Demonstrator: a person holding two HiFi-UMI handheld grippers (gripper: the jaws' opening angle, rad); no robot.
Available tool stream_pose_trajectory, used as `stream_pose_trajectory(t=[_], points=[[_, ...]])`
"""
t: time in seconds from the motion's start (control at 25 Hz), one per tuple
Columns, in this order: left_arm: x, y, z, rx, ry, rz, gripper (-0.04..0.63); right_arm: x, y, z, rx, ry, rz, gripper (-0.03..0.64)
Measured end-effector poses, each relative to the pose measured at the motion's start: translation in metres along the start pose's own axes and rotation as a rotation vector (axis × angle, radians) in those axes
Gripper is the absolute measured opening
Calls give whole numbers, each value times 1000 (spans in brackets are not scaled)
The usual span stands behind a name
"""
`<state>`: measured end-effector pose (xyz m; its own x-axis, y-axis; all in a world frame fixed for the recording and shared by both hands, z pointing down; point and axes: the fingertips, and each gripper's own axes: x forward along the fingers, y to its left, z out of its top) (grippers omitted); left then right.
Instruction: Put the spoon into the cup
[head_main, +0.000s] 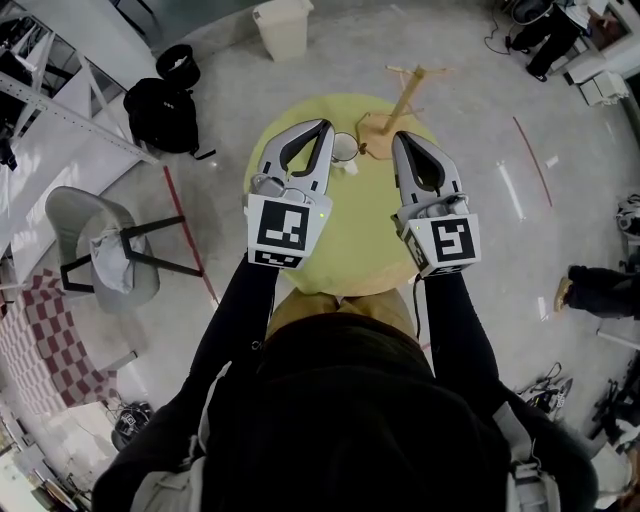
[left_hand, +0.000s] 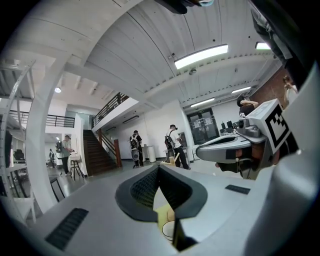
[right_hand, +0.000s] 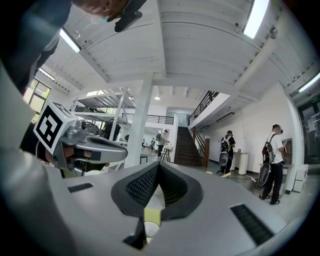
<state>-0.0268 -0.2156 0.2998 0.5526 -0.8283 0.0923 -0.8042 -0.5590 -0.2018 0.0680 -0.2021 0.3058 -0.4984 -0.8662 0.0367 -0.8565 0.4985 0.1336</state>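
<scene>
A white cup (head_main: 343, 147) stands at the far side of the round yellow-green table (head_main: 350, 250), between the tips of my two grippers. Both are held level above the table, side by side. My left gripper (head_main: 326, 124) has its jaws meeting at the tips with nothing between them, and so does my right gripper (head_main: 398, 137). In the left gripper view the shut tips (left_hand: 159, 167) frame the cup's rim (left_hand: 169, 230) below them. The right gripper view shows its own tips (right_hand: 159, 164) closed over the yellow table. I cannot make out the spoon in any view.
A wooden stand (head_main: 400, 105) rises at the table's far right edge. On the floor are a white bin (head_main: 283, 27), a black backpack (head_main: 160, 115) and a grey chair (head_main: 100, 245). A person's leg (head_main: 600, 290) shows at the right.
</scene>
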Motion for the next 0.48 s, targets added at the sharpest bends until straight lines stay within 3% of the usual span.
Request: stream_pose_trajectory(t=[0.48], points=[[-6,11,-8,-2,11,31,15,-1,11,-3,12,15,39,26]])
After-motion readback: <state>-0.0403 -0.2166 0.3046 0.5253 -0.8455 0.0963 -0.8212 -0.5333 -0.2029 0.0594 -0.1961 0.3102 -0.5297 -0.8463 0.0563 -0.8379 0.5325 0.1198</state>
